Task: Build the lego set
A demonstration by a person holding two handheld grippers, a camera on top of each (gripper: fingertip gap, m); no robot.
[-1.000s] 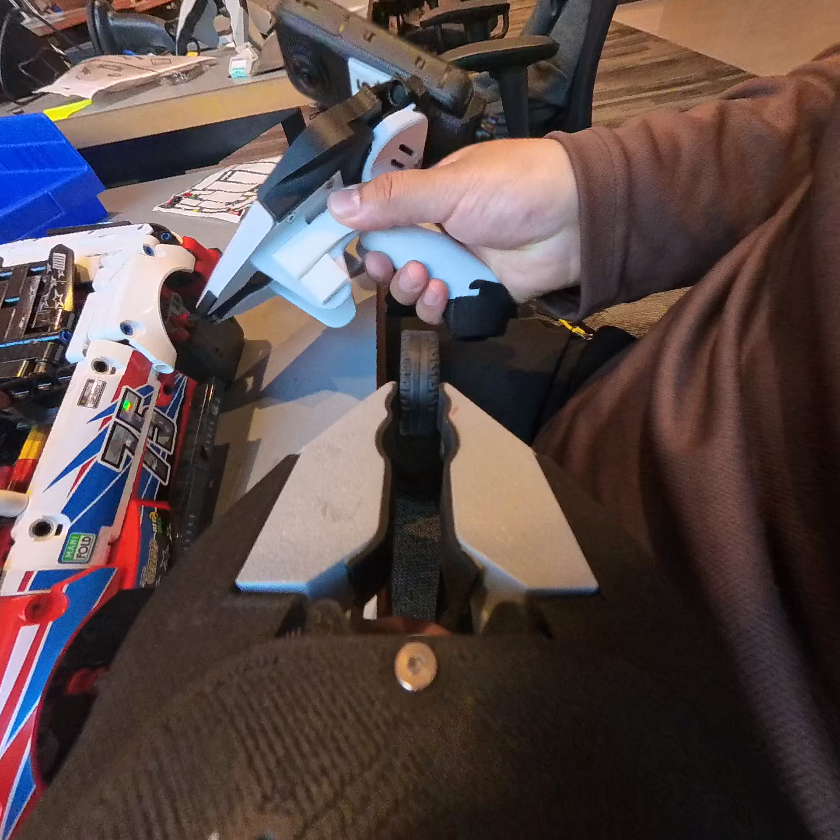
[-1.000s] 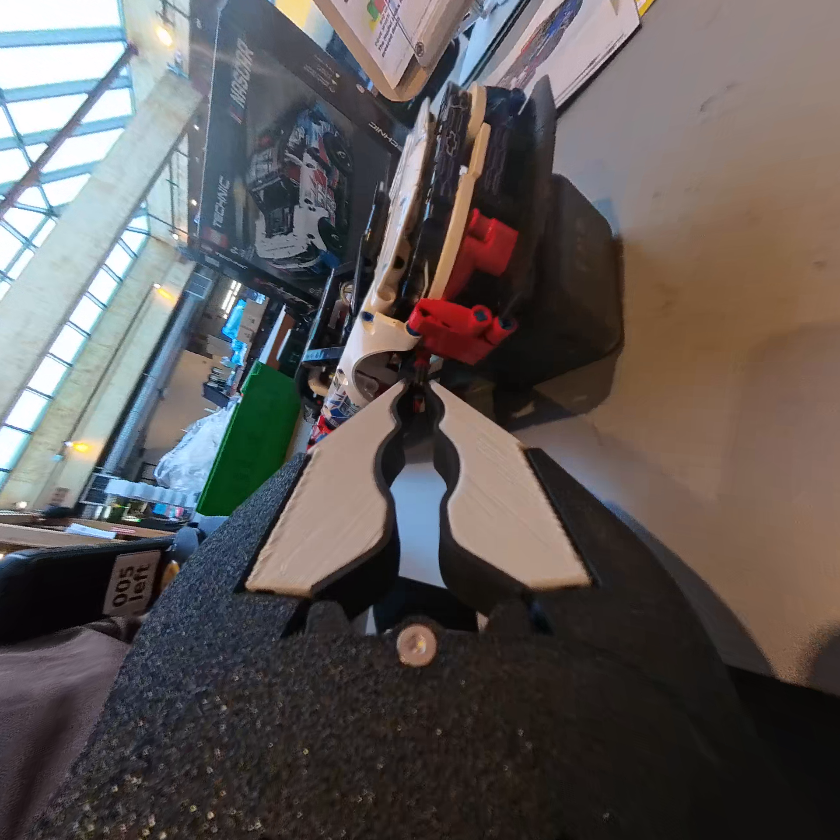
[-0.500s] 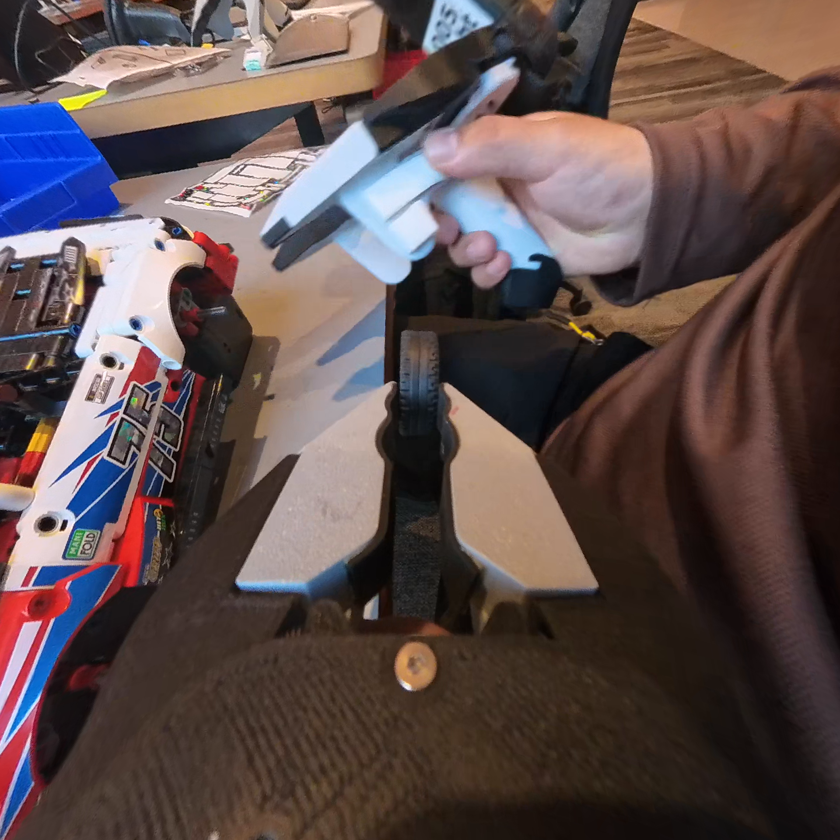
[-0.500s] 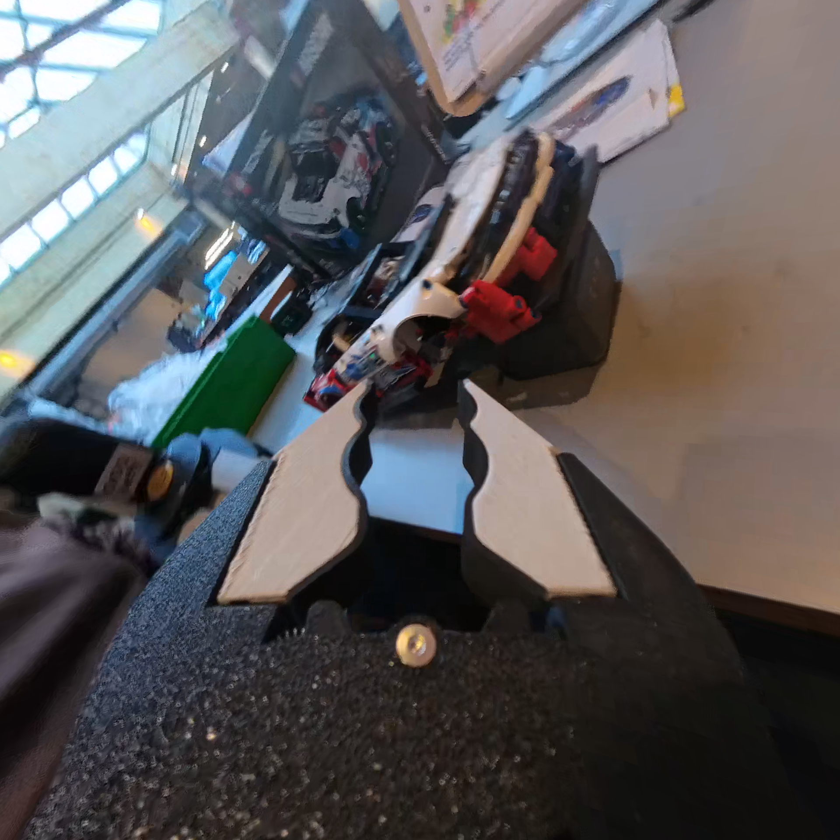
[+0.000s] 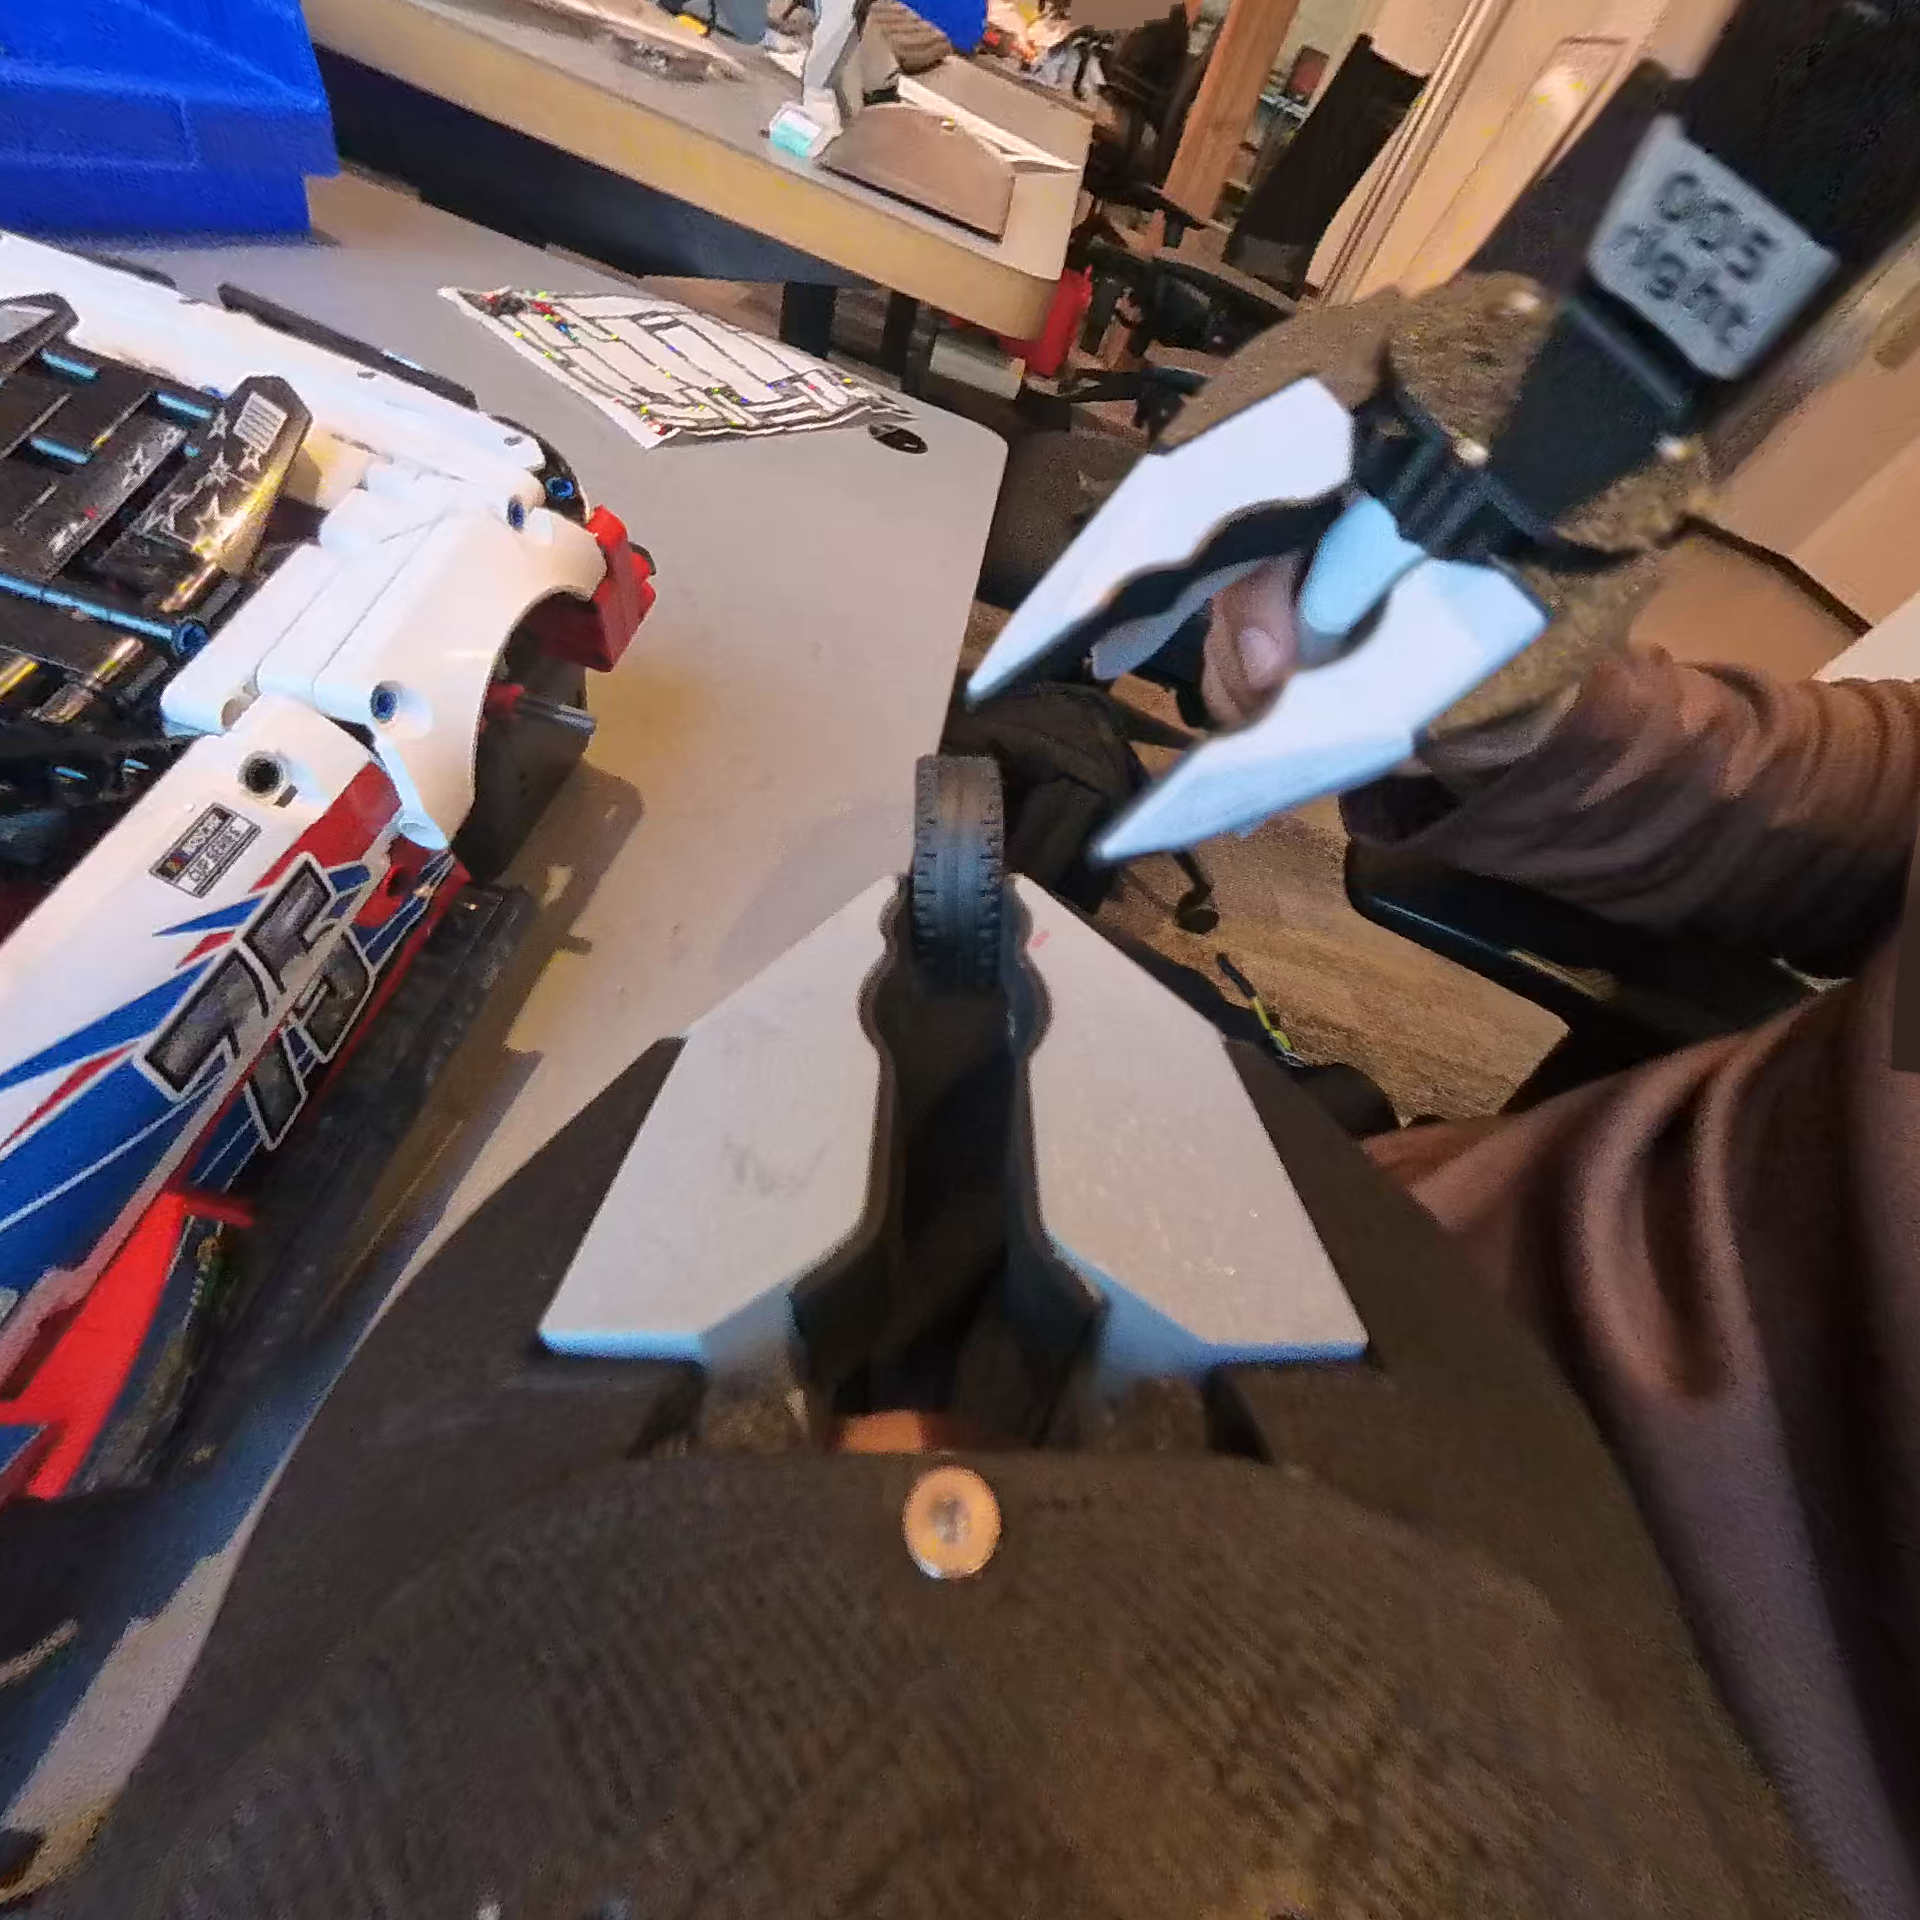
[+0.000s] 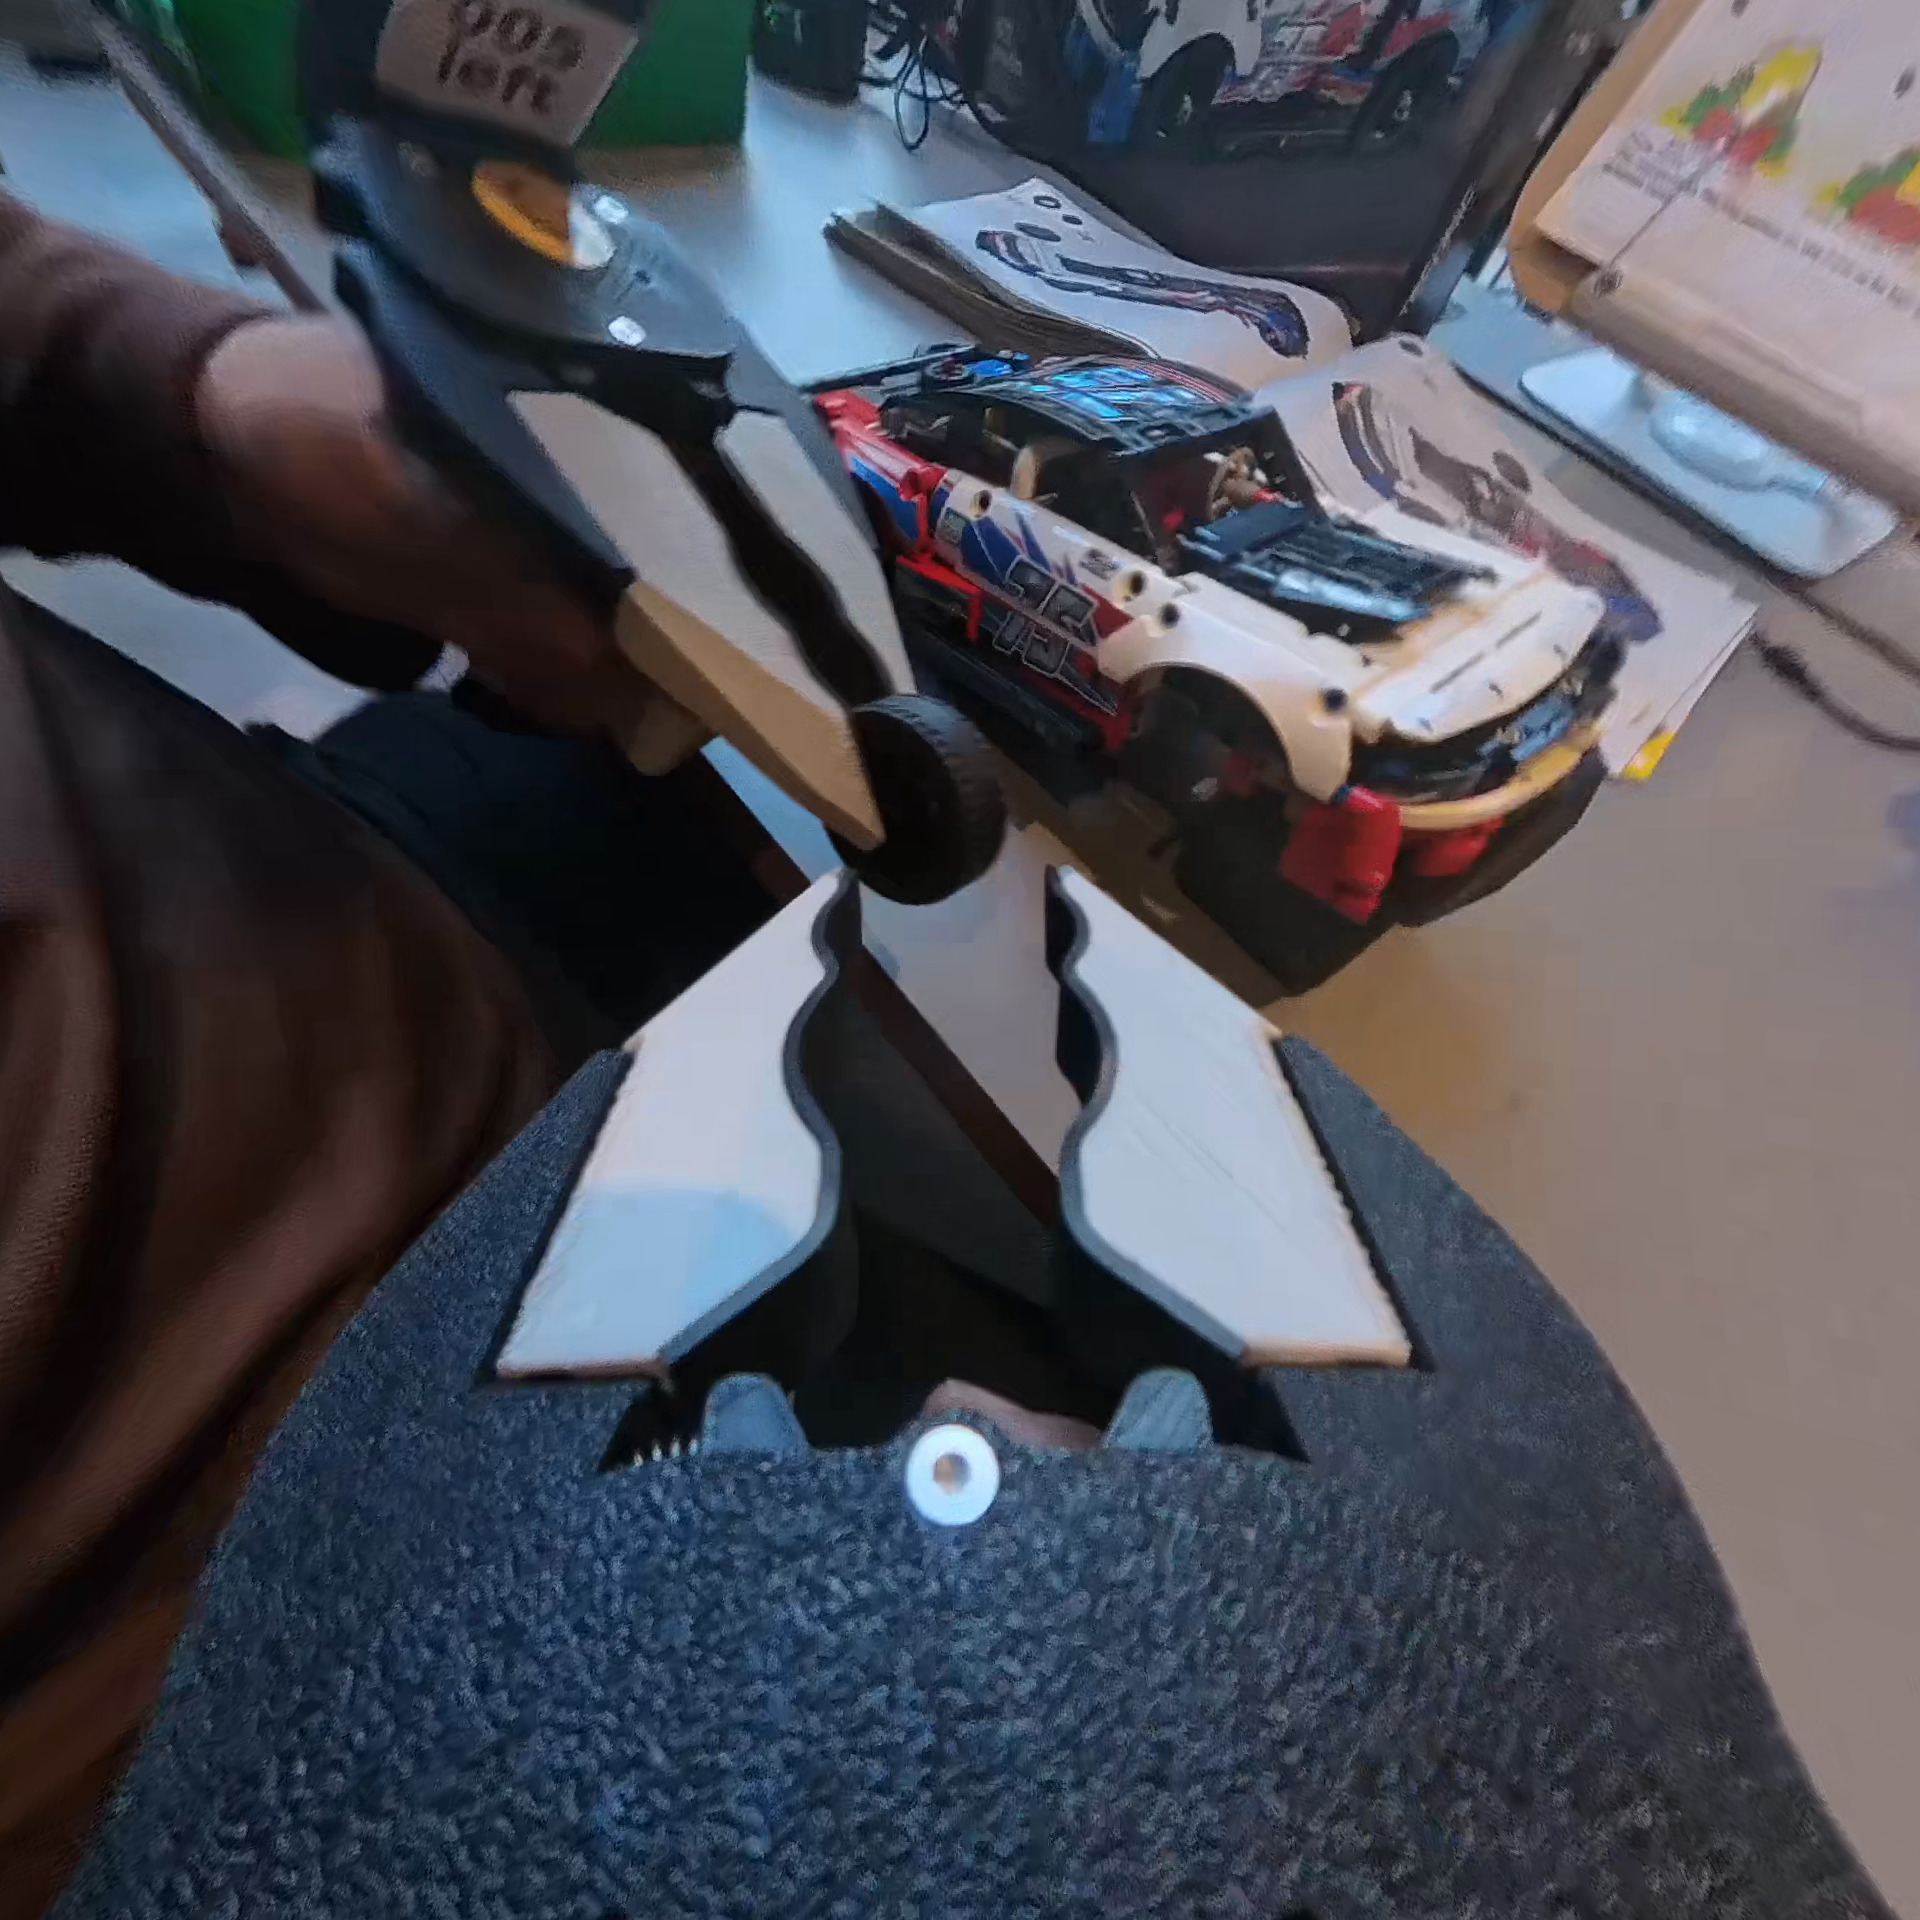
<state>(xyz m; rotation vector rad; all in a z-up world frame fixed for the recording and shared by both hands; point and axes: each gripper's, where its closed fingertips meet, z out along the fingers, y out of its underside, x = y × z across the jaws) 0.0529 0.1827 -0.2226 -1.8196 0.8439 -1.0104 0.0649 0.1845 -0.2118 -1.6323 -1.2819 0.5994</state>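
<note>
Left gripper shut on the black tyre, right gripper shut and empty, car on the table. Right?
Not quite: the right gripper is open, not shut; its own wrist view shows the jaws wide apart. The rest holds: left gripper shut on the tyre, car on the table.

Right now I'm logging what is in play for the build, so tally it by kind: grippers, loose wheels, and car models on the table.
Grippers: 2, the left gripper and the right gripper
Loose wheels: 1, the black wheel between the left one's fingers
Car models: 1, the white, red and blue car
Total: 4
</note>
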